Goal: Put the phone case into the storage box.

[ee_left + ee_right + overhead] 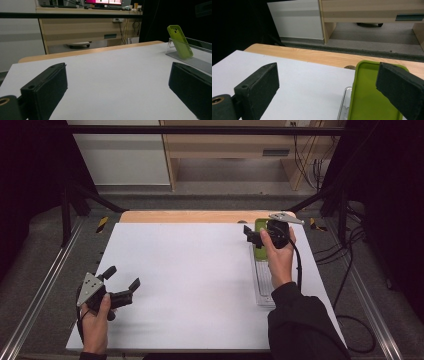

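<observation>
phone case upright, beside gaping right gripper

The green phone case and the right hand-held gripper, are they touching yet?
Cannot tell. In the right gripper view the open jaws of the right hand-held gripper straddle the green phone case, and one jaw overlaps its edge, hiding any contact or gap.

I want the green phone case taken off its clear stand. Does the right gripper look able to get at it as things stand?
Probably yes. The right gripper is open right at the green phone case, which leans in the clear stand, and nothing lies between them.
</observation>
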